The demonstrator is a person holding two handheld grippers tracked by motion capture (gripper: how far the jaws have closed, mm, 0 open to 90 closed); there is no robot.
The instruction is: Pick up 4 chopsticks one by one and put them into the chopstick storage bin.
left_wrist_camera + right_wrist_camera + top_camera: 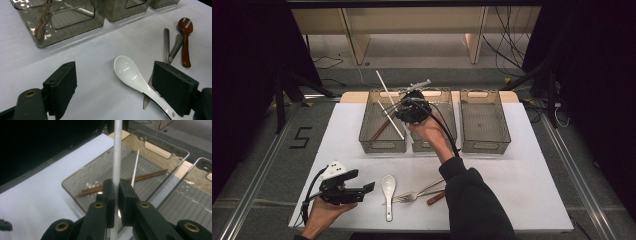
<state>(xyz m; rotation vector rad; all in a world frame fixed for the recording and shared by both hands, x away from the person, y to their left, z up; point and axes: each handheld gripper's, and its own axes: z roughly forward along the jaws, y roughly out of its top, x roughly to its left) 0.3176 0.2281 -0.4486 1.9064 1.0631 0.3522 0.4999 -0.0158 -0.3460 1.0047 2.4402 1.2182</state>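
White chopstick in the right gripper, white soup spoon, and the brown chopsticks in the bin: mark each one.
white chopstick (pixel 117 157), right gripper view, on its shaft above the jaws
white soup spoon (pixel 126 68), left gripper view, on its bowl
brown chopsticks (pixel 147 176), right gripper view, mid-length, inside the bin

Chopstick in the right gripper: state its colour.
White chopstick; the right gripper view shows it best.
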